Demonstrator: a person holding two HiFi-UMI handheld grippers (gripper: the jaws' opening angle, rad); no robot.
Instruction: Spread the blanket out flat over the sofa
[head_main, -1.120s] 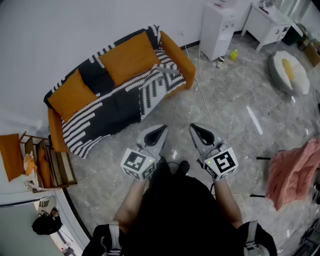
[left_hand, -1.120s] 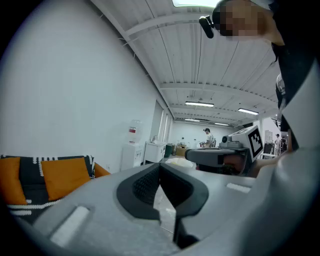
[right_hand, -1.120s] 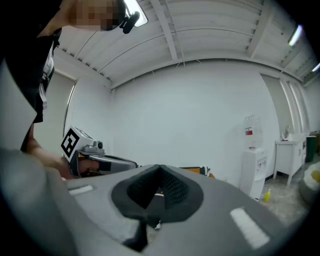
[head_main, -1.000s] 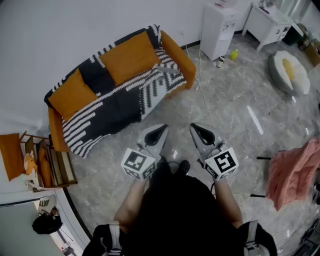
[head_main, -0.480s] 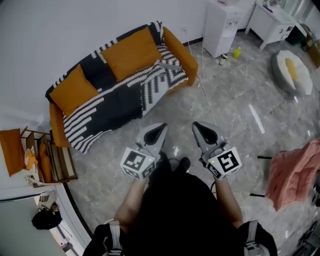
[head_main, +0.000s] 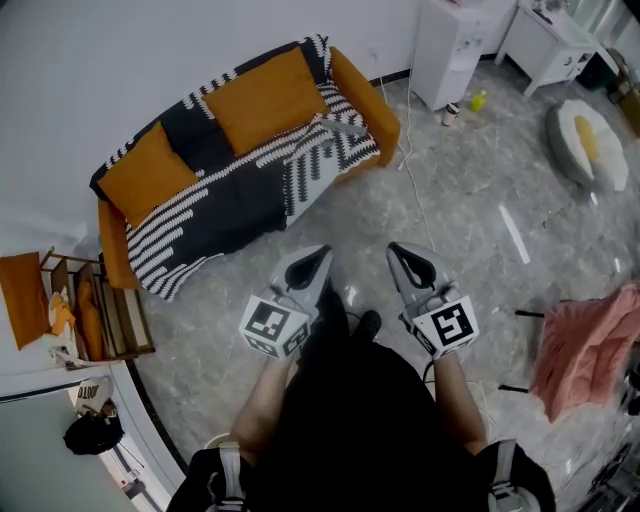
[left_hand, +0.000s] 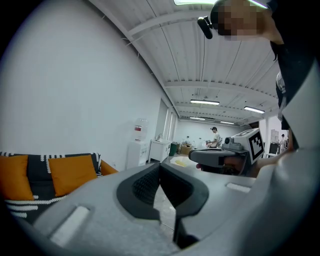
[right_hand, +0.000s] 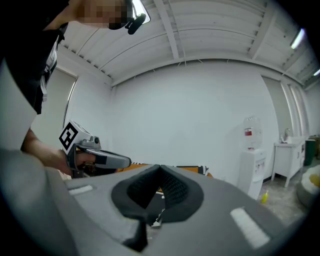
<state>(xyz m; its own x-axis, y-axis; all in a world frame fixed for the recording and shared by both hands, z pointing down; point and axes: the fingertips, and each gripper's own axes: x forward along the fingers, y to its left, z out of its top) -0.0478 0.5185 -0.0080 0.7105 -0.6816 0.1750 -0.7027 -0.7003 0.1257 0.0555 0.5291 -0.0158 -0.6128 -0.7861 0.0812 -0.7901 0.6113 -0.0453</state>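
Black-and-white striped blanket (head_main: 225, 210) lies across the orange sofa (head_main: 365, 100) with two orange cushions (head_main: 262, 100) leaning at the back; it bunches near the right arm, where a flap (head_main: 335, 128) looks folded over, and its left end hangs off the seat front. Left gripper (head_main: 318, 256) and right gripper (head_main: 403, 253) are held side by side well short of the sofa, jaws pressed together on nothing. Likely best: step in, open both, pinch the folded flap's edge and a far corner, then draw outward and low so the cloth flattens without dragging the cushions.
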